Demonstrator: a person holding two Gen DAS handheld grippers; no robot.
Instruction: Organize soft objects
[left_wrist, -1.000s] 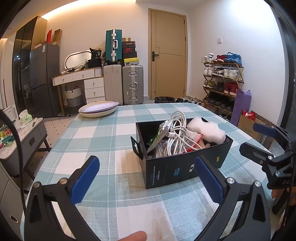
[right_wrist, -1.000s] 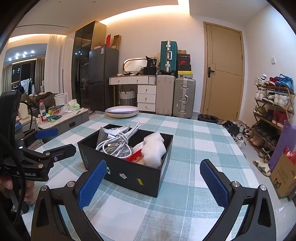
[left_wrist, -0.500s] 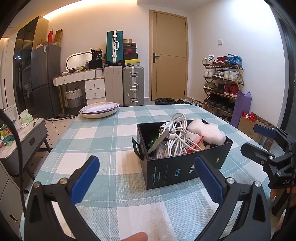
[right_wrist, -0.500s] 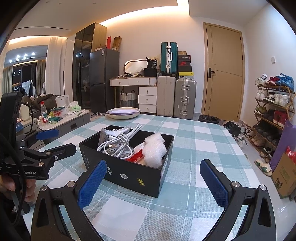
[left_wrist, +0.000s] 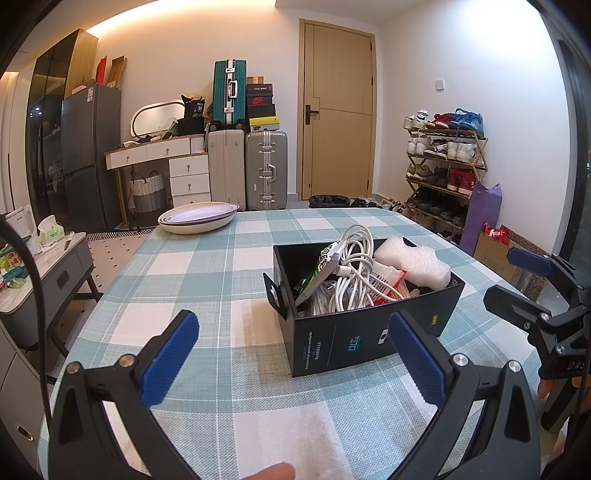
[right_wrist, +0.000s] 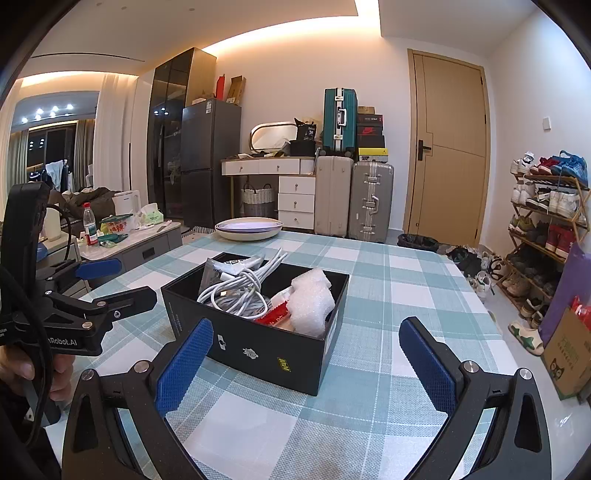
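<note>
A black open box (left_wrist: 354, 339) (right_wrist: 258, 350) stands on the checked tablecloth. It holds a coil of white cables (left_wrist: 351, 269) (right_wrist: 236, 291), a white foam piece (left_wrist: 413, 260) (right_wrist: 310, 299), red packets (right_wrist: 275, 315) and a green-white packet (left_wrist: 319, 271). My left gripper (left_wrist: 291, 350) is open and empty, held near the box's left front. My right gripper (right_wrist: 306, 354) is open and empty, held near the box's front. Each gripper shows at the edge of the other's view: the right gripper (left_wrist: 524, 280), the left gripper (right_wrist: 110, 280).
A stack of shallow plates (left_wrist: 199, 219) (right_wrist: 248, 228) sits at the table's far edge. The checked table (left_wrist: 207, 280) extends around the box. A side table with bottles (right_wrist: 122, 236) stands to the left, a shoe rack (left_wrist: 443, 173) to the right.
Both views have drifted slightly; the box sits a little lower and closer in the frames. Both grippers stay open and empty.
</note>
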